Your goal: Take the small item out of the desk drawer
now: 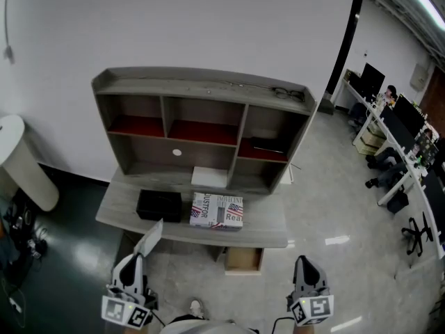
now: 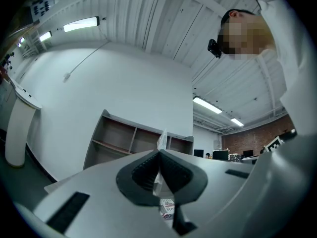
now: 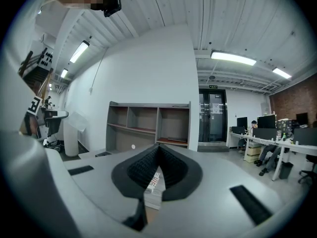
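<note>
My left gripper (image 1: 138, 258) is at the lower left of the head view, shut on a thin white packet (image 1: 150, 238) that sticks up and forward from its jaws. In the left gripper view the packet (image 2: 161, 140) pokes up where the closed pads of the left gripper (image 2: 159, 153) meet. The right gripper (image 1: 304, 260) is at the lower right, shut with nothing in it; its own view shows the right gripper (image 3: 158, 148) with its pads pressed together. Between the two grippers, a light wooden drawer (image 1: 244, 259) stands pulled out under the desk (image 1: 118, 211).
On the desk are a black box (image 1: 159, 205), a flag-printed box (image 1: 217, 211) and a white box (image 1: 209, 177). A grey hutch (image 1: 201, 89) with red-lined shelves rises behind. A white rounded stand (image 1: 24, 162) is at the left. Office desks with monitors (image 1: 403, 141) are far right.
</note>
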`<state>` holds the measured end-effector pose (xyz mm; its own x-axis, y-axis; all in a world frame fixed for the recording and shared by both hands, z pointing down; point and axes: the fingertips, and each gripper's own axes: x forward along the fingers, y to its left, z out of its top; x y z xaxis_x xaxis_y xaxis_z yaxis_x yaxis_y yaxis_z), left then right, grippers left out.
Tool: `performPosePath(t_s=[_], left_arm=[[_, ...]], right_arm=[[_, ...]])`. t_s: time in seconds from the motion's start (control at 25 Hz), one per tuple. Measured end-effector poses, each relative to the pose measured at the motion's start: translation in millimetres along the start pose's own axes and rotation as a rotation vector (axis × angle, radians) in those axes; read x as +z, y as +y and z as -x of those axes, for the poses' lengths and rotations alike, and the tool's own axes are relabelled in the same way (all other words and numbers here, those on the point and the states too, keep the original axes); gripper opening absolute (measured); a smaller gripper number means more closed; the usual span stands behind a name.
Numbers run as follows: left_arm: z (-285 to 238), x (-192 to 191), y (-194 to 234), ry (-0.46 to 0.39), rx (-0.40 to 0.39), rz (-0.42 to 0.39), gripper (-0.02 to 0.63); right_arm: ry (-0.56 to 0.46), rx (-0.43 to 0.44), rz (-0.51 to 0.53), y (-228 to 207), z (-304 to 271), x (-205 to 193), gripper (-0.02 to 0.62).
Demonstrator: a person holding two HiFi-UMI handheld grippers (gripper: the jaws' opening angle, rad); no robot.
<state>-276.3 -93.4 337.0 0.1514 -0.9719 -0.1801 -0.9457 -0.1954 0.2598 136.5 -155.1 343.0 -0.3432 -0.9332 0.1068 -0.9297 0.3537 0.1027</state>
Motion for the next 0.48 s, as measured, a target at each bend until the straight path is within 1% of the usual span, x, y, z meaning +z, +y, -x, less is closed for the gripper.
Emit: performPosePath(t_s=[0.24, 0.48], left_arm=[[1.6, -0.9, 6.1, -0.003, -0.002, 0.013, 0.018], [0.6, -5.9, 4.1, 0.005, -0.016, 0.025, 0.018]], right_arm=[[0.02, 0.005, 0.026, 8.3, -3.1, -0.5, 0.021], [0.019, -0.005, 0.023, 9.2, -0.2, -0.2, 0.021]])
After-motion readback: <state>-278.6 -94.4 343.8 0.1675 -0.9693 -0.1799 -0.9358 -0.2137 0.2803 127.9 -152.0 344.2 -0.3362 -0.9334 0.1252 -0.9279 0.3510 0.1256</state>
